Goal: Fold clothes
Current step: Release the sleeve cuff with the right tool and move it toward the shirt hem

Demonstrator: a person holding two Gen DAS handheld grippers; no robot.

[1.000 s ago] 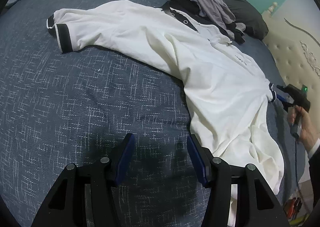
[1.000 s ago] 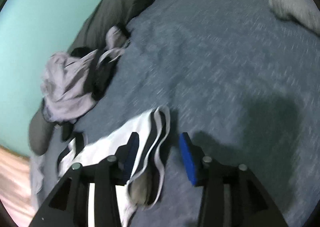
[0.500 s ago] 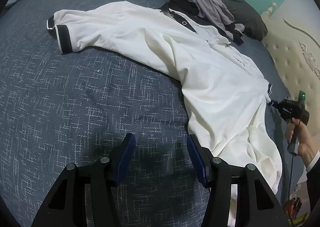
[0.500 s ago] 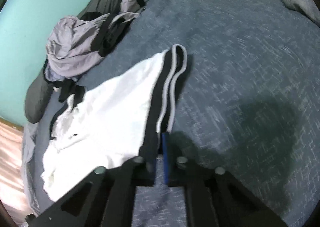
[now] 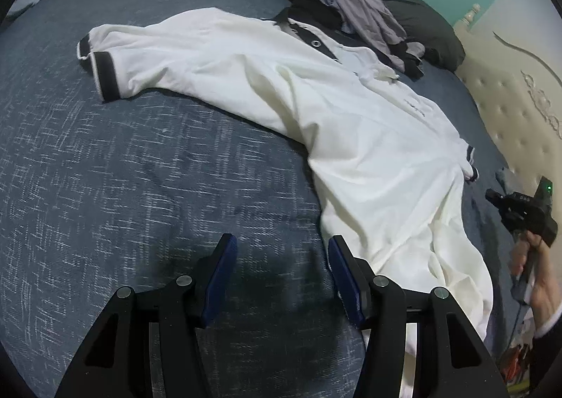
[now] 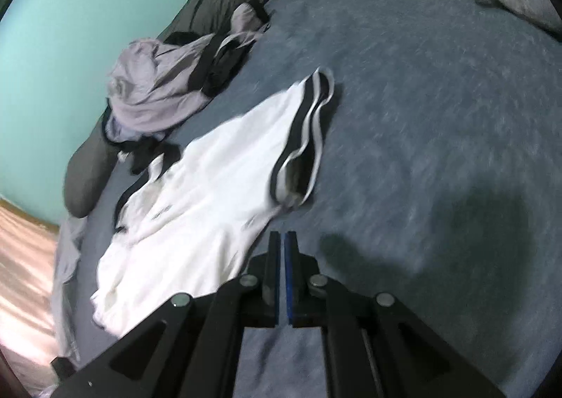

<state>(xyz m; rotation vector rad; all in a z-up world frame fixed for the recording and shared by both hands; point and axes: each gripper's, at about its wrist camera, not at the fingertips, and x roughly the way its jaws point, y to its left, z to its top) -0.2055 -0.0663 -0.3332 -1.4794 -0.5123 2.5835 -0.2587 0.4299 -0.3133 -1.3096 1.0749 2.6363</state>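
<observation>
The left gripper (image 5: 279, 271) hangs over the blue bedspread (image 5: 123, 170) with its blue-padded jaws standing about half apart, nothing between them but bare cover. Just off its right finger lies the white polo shirt (image 5: 337, 124), spread out face up and running away from the claw toward the far right, its lower hem bunched right beside that finger. The black-cuffed sleeve (image 5: 103, 73) stretches out well ahead and to the left of the claw. Beyond the collar, at the far side, sits a heap of grey and black clothes (image 5: 344, 1) against a dark pillow (image 5: 421, 33).

Over to the right gripper (image 6: 282, 240): its jaws are pressed together, pad against pad, and no cloth shows between the tips. The picture is smeared here, so a thin fold caught low between the pads cannot be ruled out. The shirt (image 6: 210, 187) lies just ahead and to the left of those closed tips, with the other striped sleeve cuff (image 6: 302, 138) gaping open a little way in front of them, apart from the claw. The grey heap (image 6: 158, 92) is farther ahead on the left, by the teal wall (image 6: 70, 29).

From the left wrist view, the right gripper (image 5: 491, 196) sits off the shirt's far edge, held in a hand (image 5: 537, 282), clear of the cuff (image 5: 469, 166).
</observation>
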